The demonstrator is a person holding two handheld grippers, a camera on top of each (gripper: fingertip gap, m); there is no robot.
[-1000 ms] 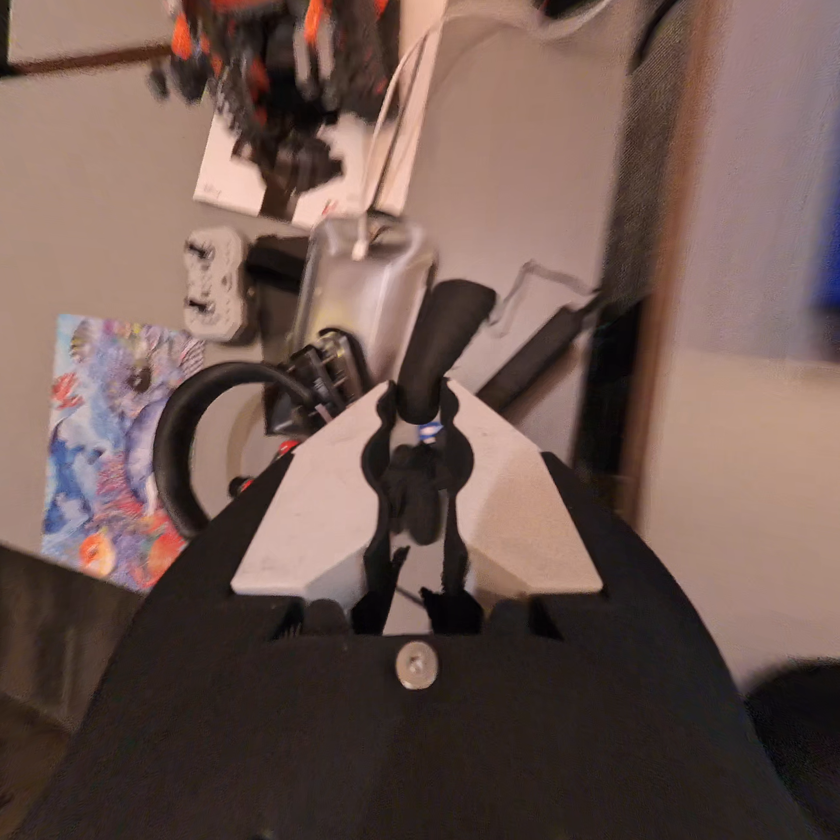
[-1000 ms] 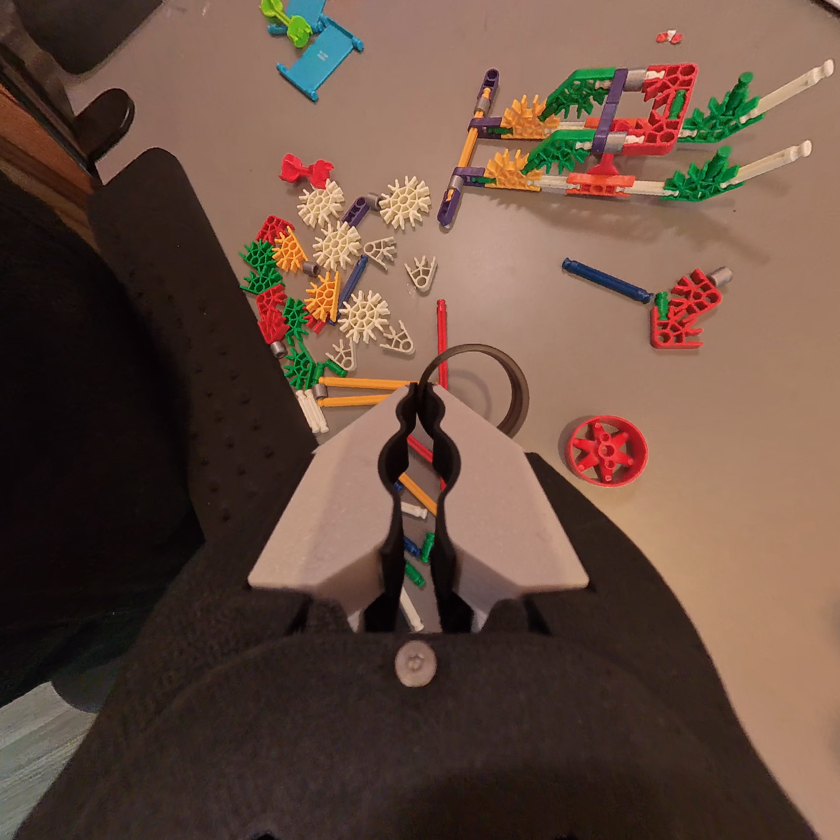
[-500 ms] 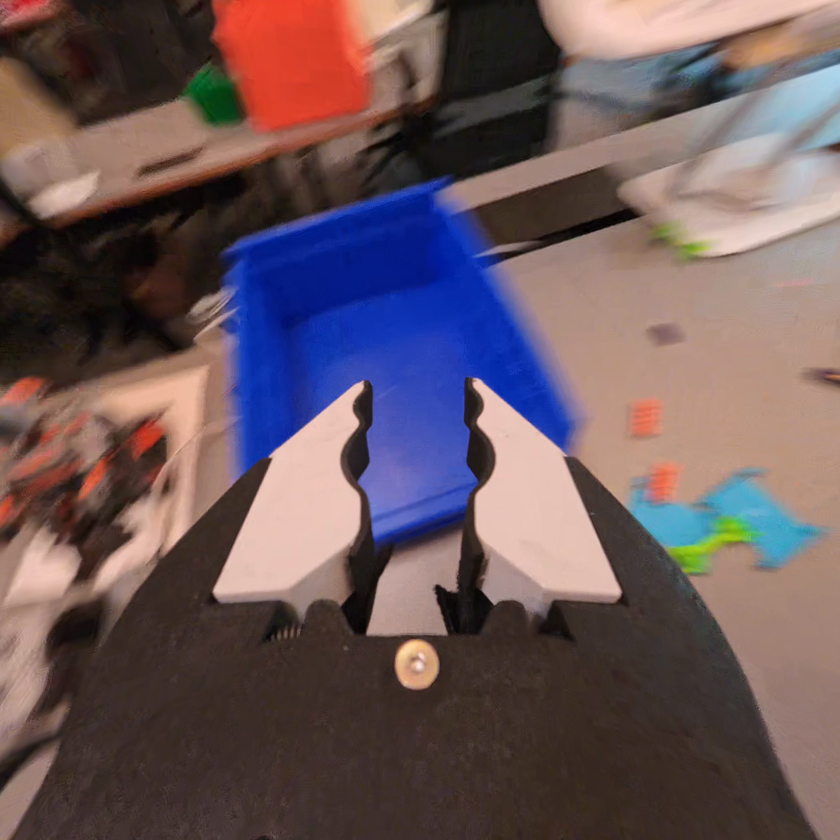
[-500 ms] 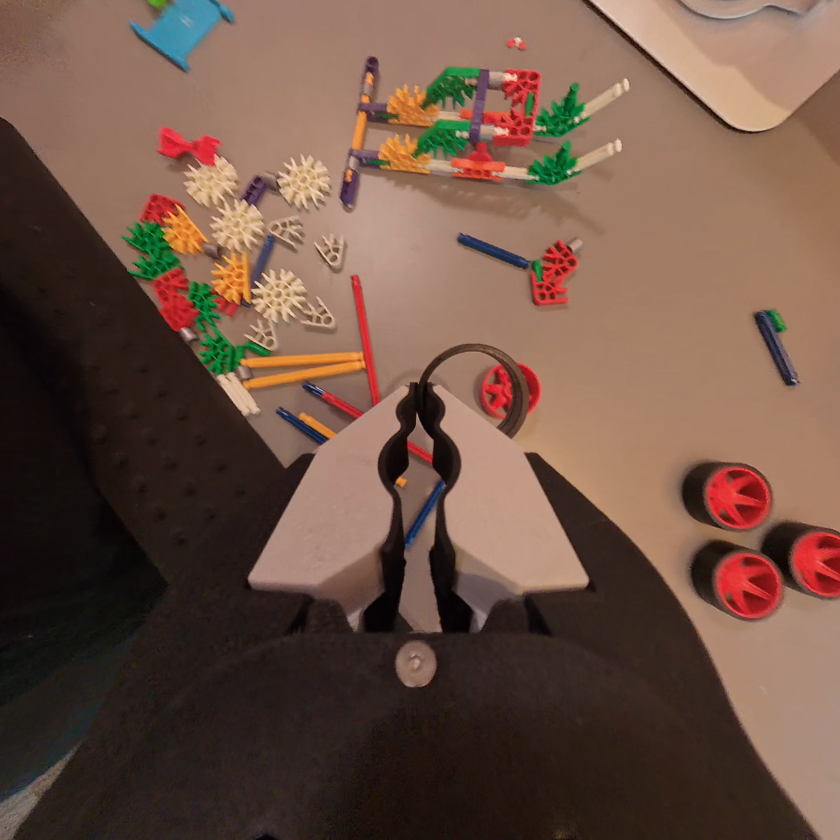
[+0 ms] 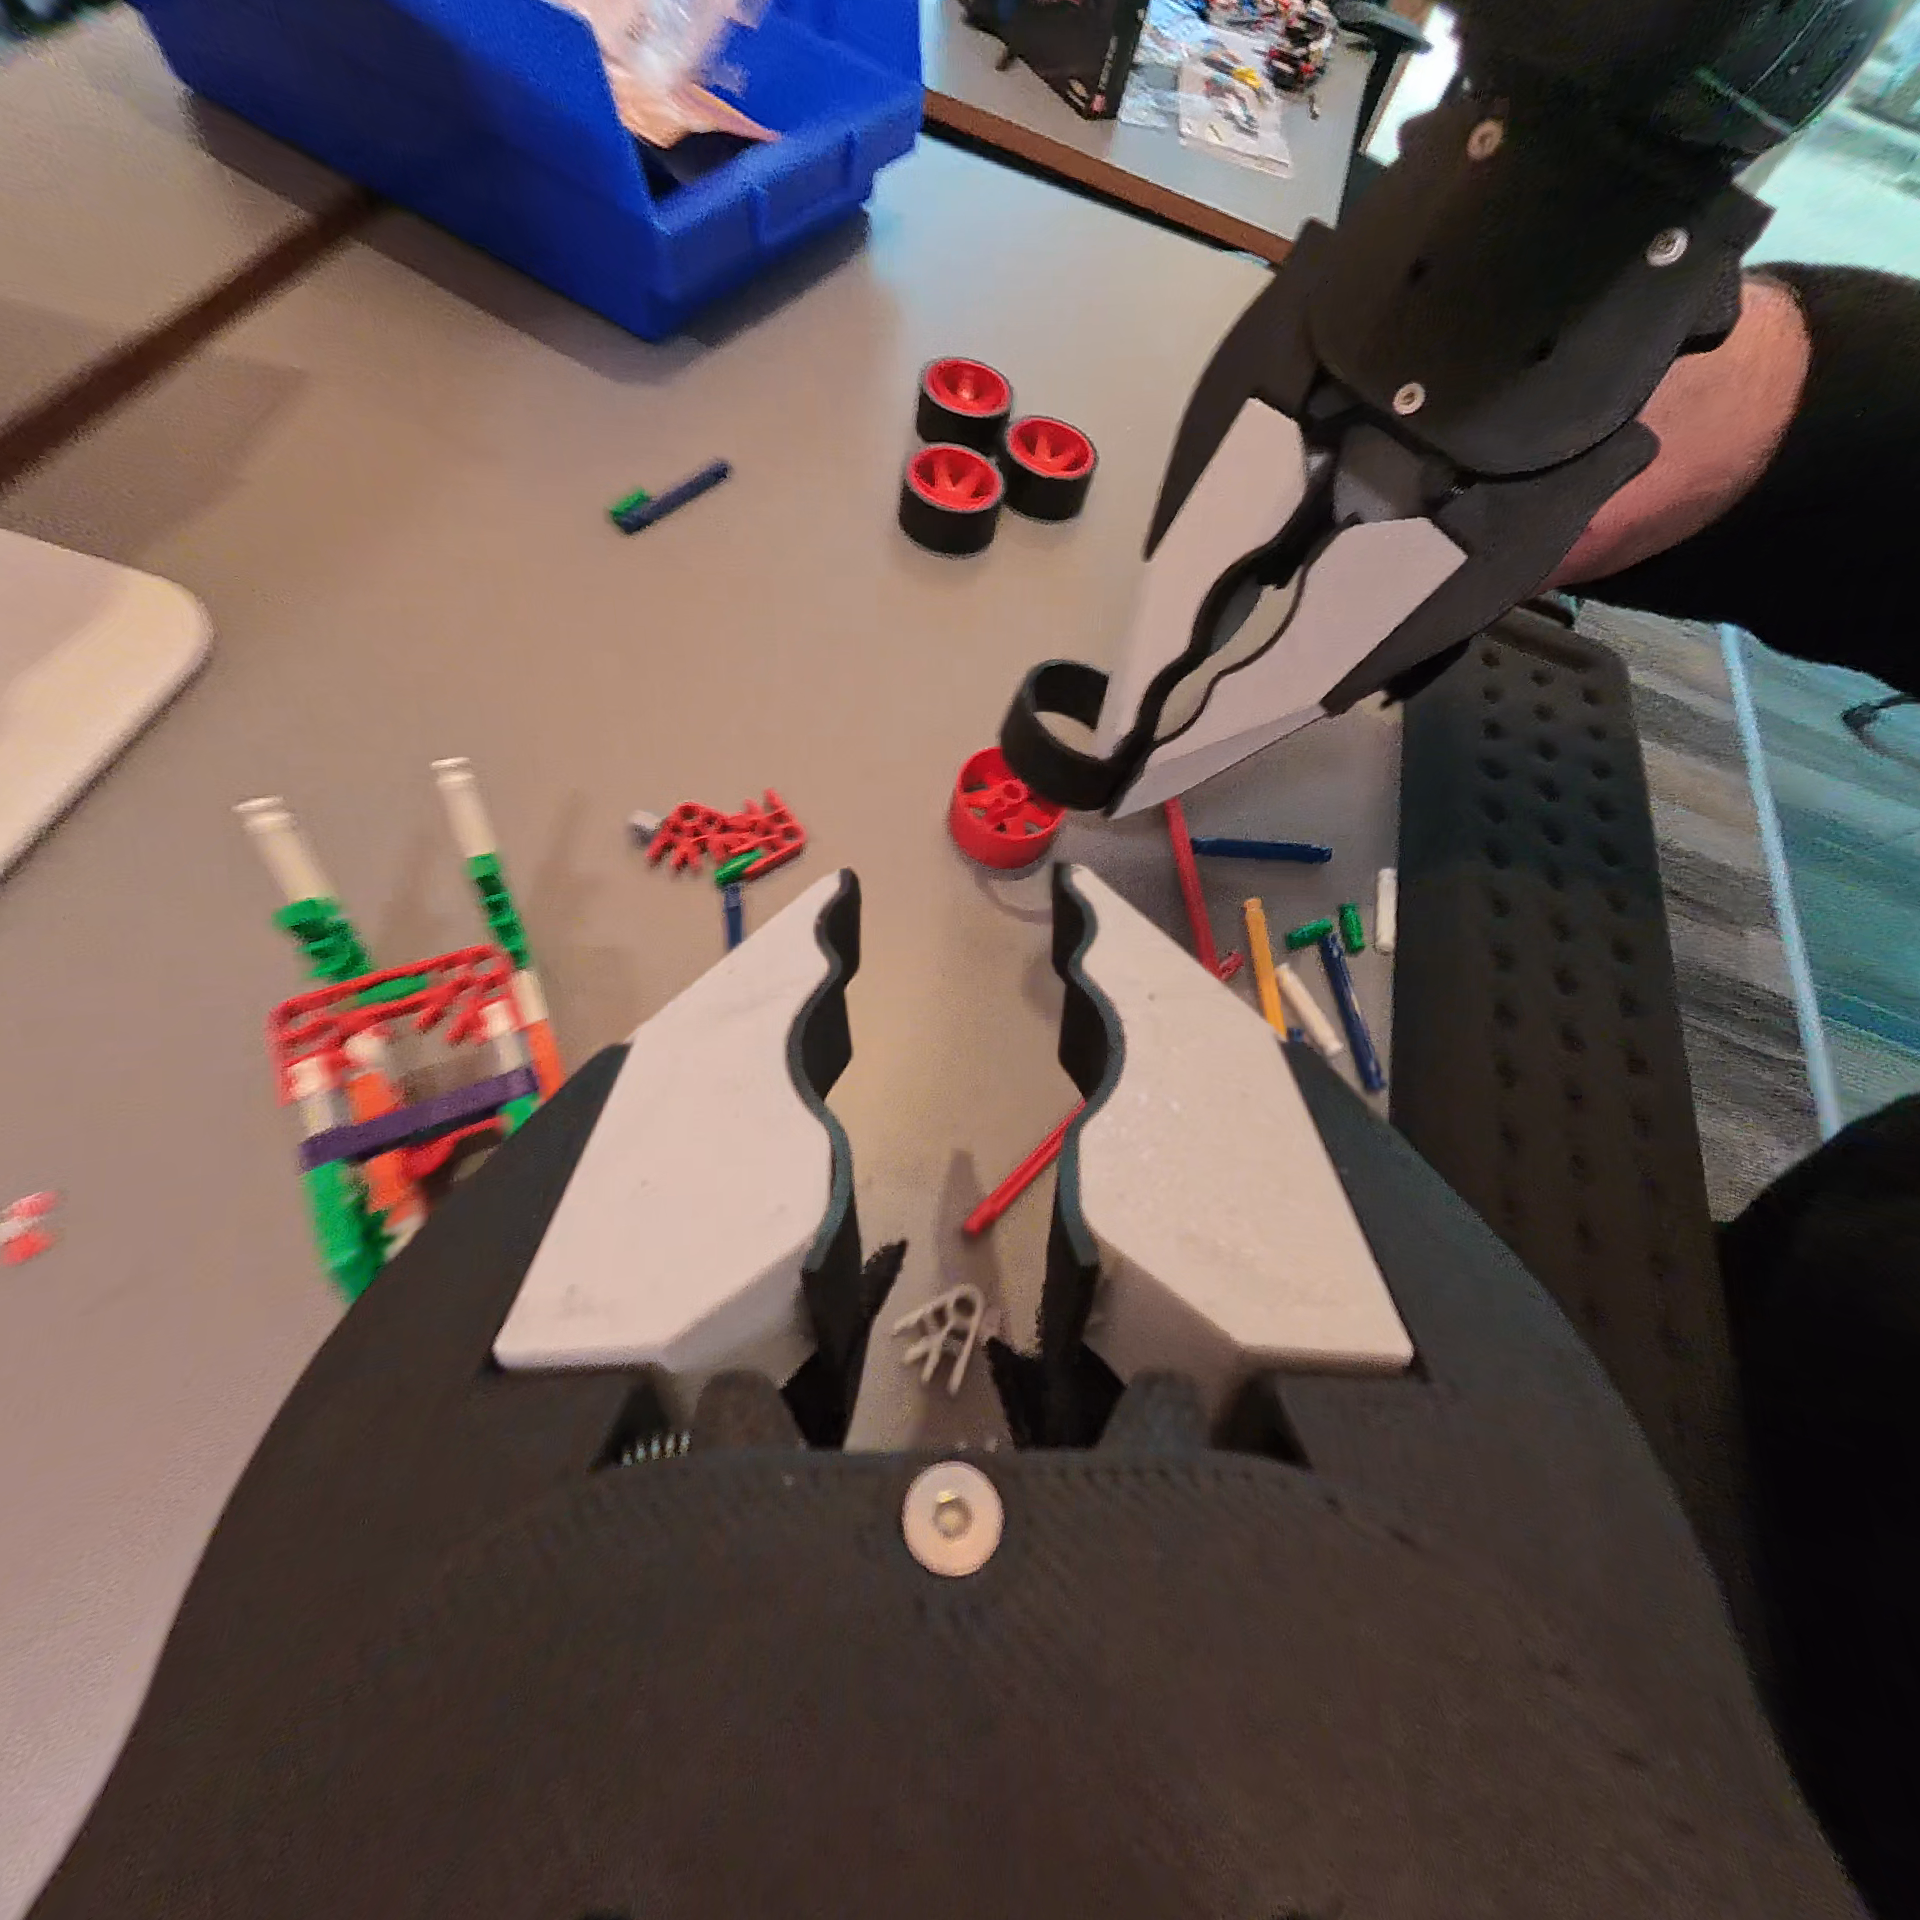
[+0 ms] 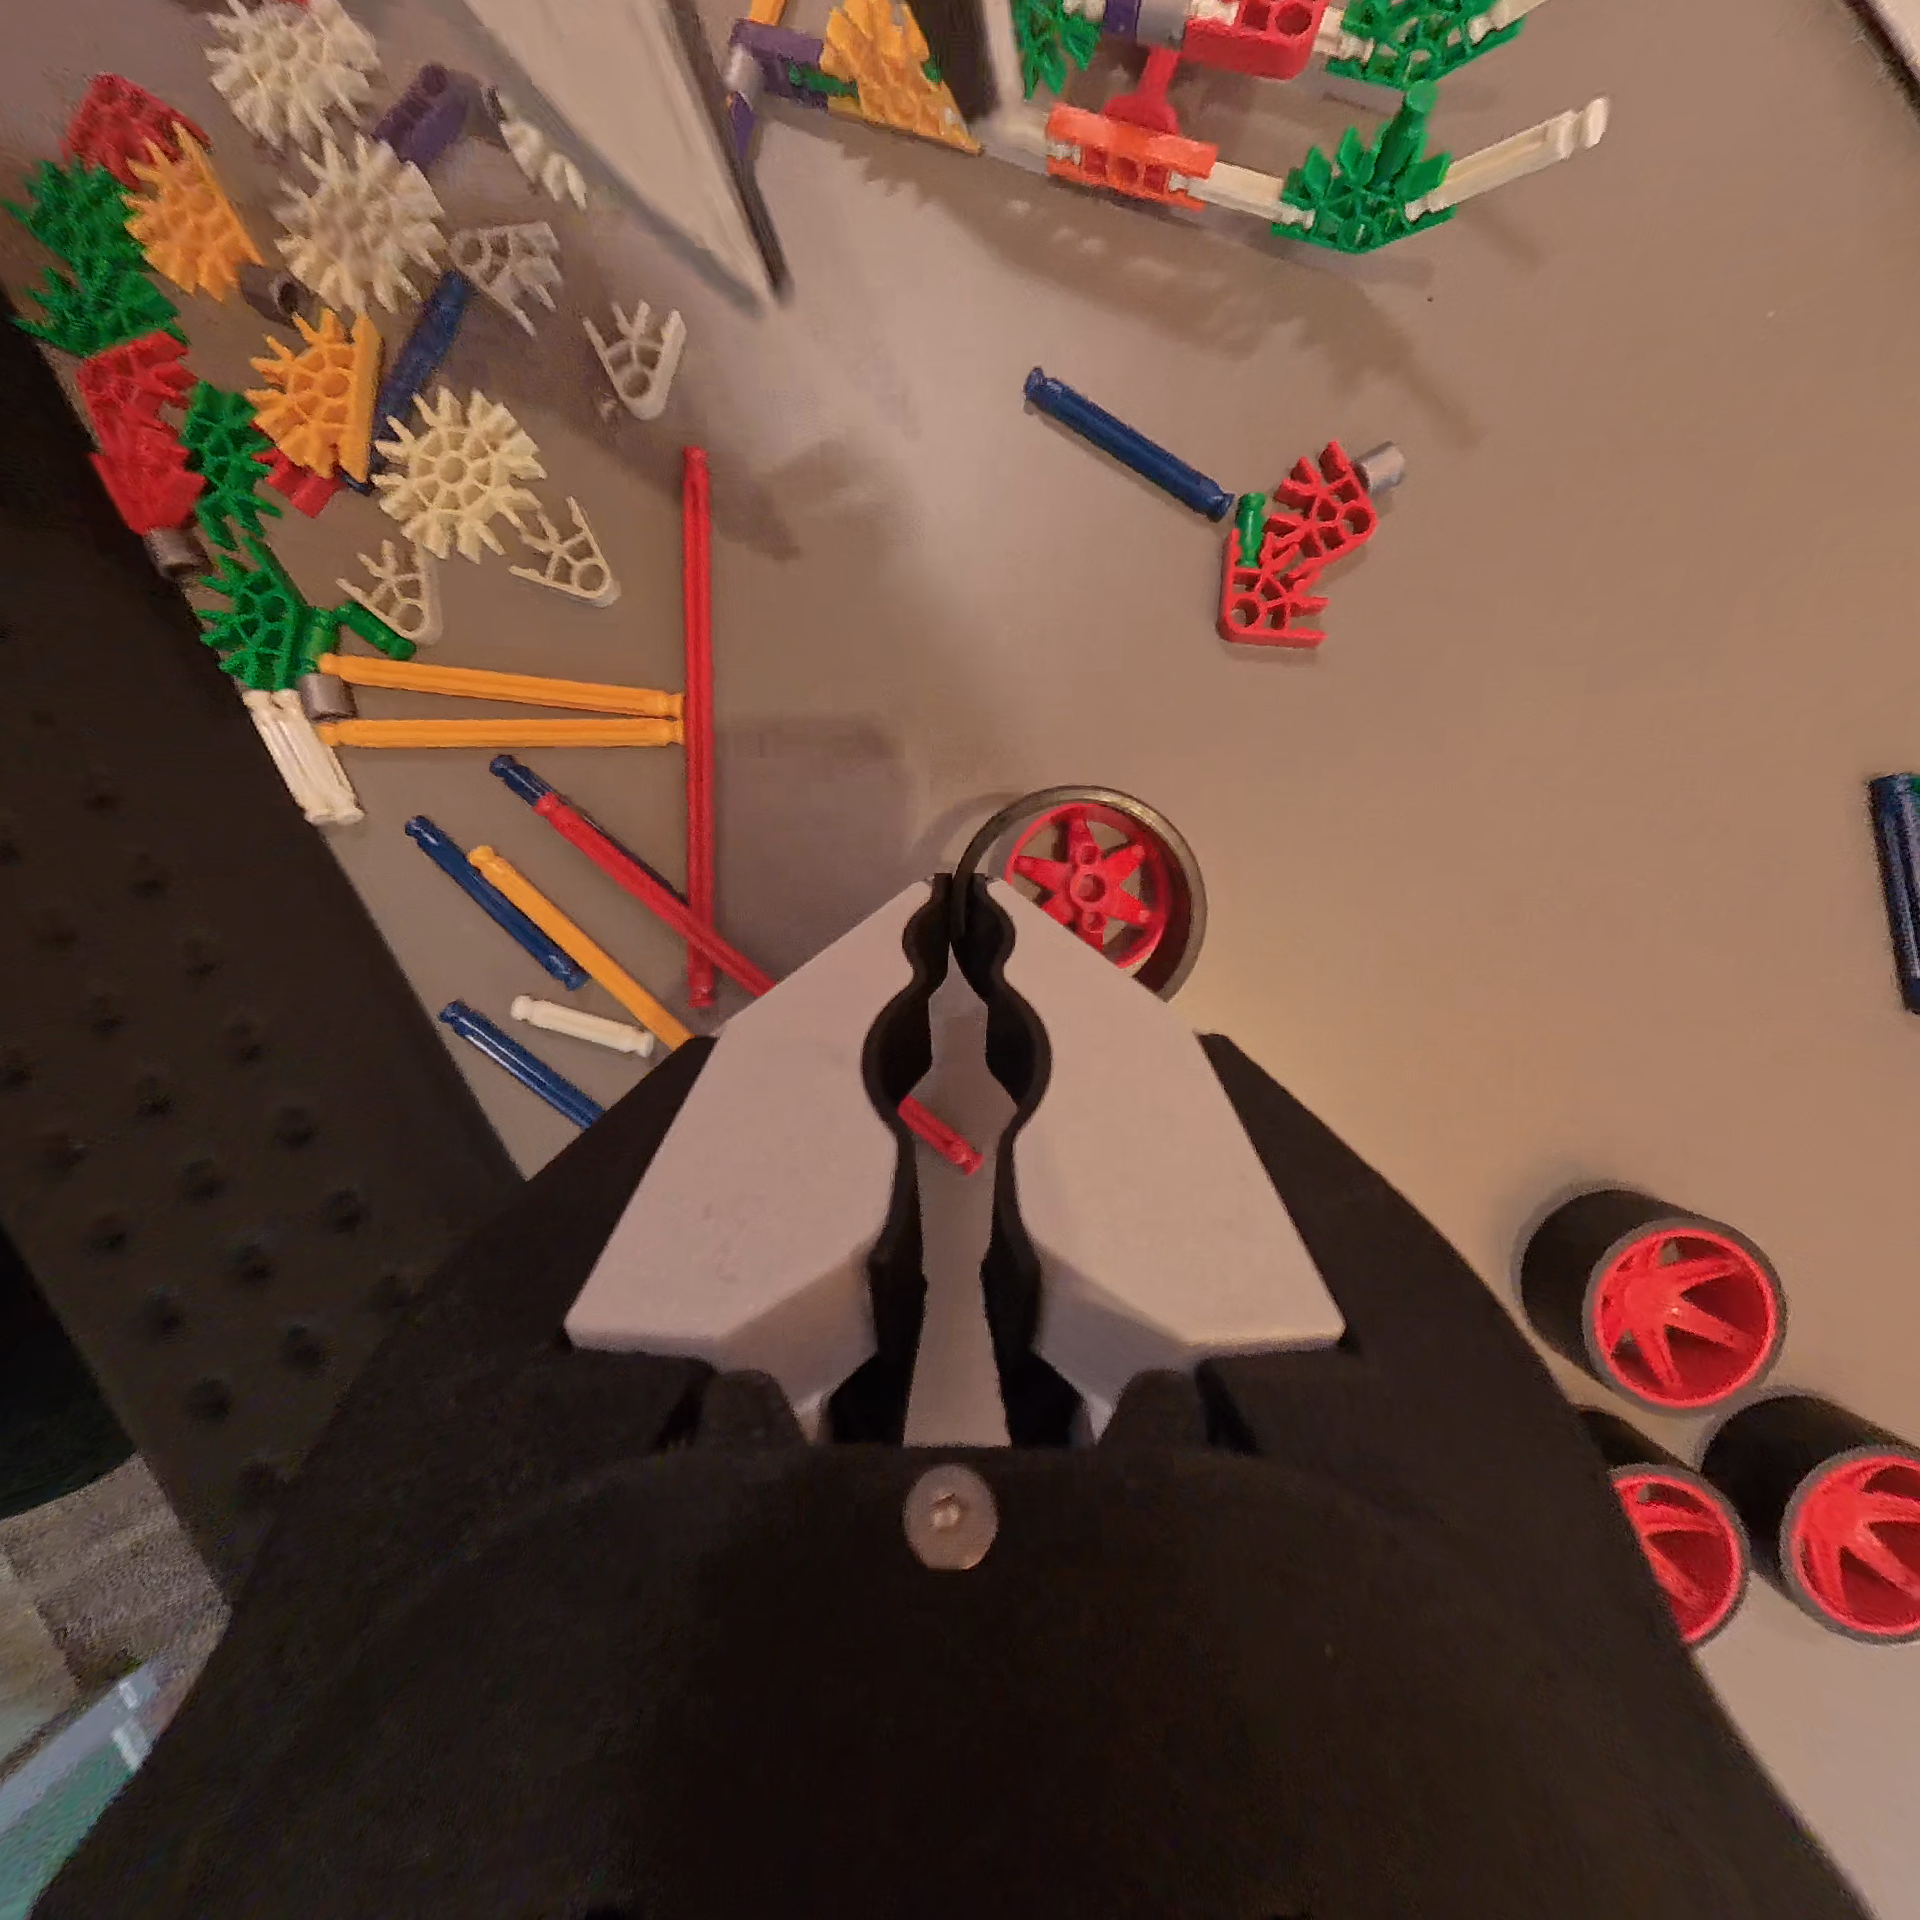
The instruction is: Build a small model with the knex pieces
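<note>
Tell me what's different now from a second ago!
The left gripper let go of a dark thing it was pinching, swung round from the cluttered desk past the blue bin and now points, open, at the table of toy pieces. The right gripper carried the black tyre ring over to the bare red wheel hub and holds it just above. Its pinch on the ring stayed the same; the loose pieces lie as before.

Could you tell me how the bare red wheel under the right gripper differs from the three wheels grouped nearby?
The bare red wheel has no tyre; the three grouped wheels each wear a black one. The bare wheel lies alone, just below the black tyre ring that the right gripper pinches; the three sit bunched together, farther off. All have the same red spoked hub and rest on the grey table.
</note>
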